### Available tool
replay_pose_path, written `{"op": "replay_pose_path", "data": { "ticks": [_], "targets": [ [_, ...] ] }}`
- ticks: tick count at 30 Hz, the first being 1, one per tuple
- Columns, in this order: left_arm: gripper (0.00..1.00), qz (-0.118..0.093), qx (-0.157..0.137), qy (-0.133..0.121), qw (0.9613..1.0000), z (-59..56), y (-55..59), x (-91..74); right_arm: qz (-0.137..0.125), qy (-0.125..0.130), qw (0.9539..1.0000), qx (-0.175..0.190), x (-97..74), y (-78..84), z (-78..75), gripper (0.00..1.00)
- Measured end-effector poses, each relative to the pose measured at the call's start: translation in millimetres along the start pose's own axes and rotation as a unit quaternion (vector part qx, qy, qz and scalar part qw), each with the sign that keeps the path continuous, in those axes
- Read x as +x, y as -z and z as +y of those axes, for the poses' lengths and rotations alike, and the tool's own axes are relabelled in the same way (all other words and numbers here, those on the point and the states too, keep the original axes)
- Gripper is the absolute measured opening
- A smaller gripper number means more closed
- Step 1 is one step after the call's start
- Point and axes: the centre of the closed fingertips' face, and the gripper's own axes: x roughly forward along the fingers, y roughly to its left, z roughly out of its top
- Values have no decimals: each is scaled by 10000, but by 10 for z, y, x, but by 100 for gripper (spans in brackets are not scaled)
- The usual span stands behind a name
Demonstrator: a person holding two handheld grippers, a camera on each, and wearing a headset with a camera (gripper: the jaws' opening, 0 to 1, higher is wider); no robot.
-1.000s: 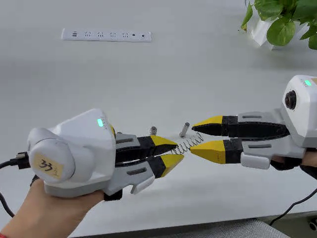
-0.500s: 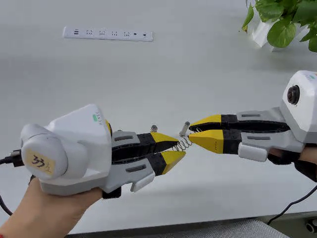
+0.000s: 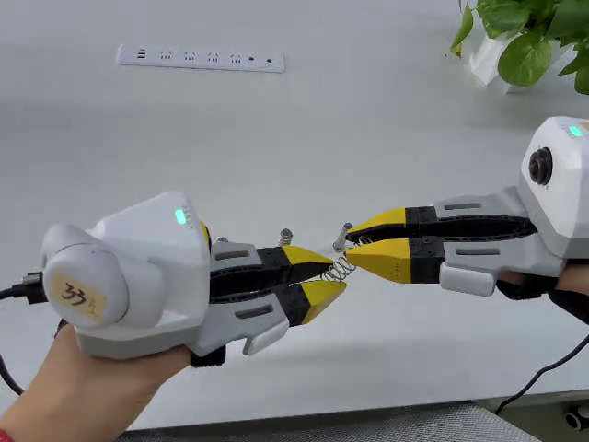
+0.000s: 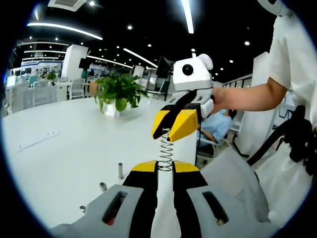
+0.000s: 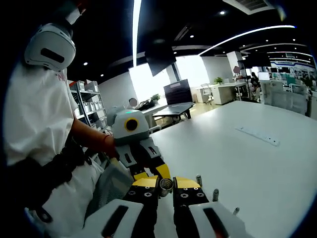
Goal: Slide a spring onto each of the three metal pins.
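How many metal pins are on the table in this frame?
3, standing in a row on the table in the left gripper view: the far pin, the middle pin and the near pin.

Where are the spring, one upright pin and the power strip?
spring (image 4: 165, 151), left gripper view, on its middle coils.
pin (image 4: 120, 171), left gripper view, on its shaft.
power strip (image 3: 200, 58), head view, on the middle of its top face.

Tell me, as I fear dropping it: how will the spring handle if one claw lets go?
The spring, thin open coils spanning left claw and right claw, probably bends and weighs little. Being round, it may roll if dropped.
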Motion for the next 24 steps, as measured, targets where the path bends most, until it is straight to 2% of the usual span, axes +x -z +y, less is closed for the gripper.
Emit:
{"op": "replay_pose_path", "data": {
  "ticks": [12, 24],
  "targets": [
    [7, 64, 77, 47, 9999, -28, 31, 3, 349, -109, 9987, -347, 24, 37, 56, 7],
    [7, 83, 127, 52, 9999, -34, 58, -2, 645, -200, 9968, -424, 30, 73, 81, 7]
  ]
}}
